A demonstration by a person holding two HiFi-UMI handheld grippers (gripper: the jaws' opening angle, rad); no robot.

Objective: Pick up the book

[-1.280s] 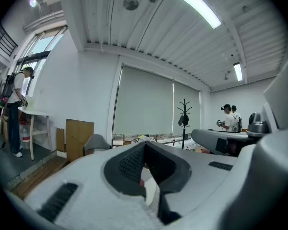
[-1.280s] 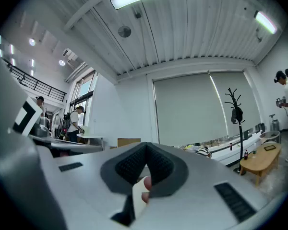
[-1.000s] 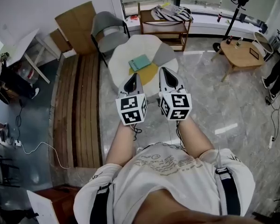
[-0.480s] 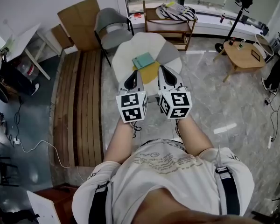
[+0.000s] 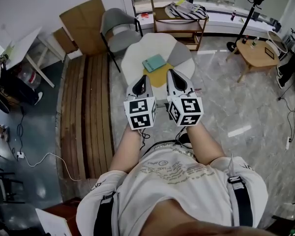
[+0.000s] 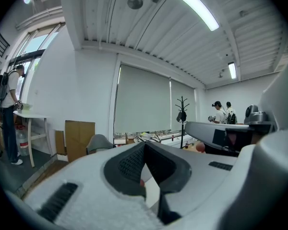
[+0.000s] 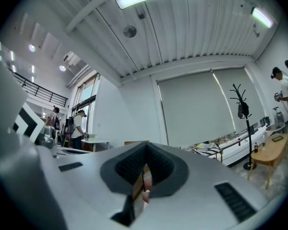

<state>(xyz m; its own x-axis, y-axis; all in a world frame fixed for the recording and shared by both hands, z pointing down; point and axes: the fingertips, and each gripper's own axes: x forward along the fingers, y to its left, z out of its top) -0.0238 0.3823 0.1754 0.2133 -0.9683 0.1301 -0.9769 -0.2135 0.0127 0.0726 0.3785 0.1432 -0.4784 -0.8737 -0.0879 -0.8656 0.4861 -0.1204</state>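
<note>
— Two questions. First, how do the jaws stand?

— The left gripper (image 5: 139, 80) is clenched, its jaws pressed together with nothing between them. The right gripper (image 5: 176, 75) is the same, jaws together and empty. They are held side by side, pointing forward.

— And the book?

— The teal book (image 5: 154, 62) lies flat on the round low table (image 5: 132, 58), towards its far side, partly on a yellow patch. From above, both gripper tips show over the table's near part, short of the book and not touching it.

— What stands around it?

— A grey chair (image 5: 119, 31) is just behind the table, with cardboard (image 5: 83, 19) against the wall to the left of the chair.
</note>
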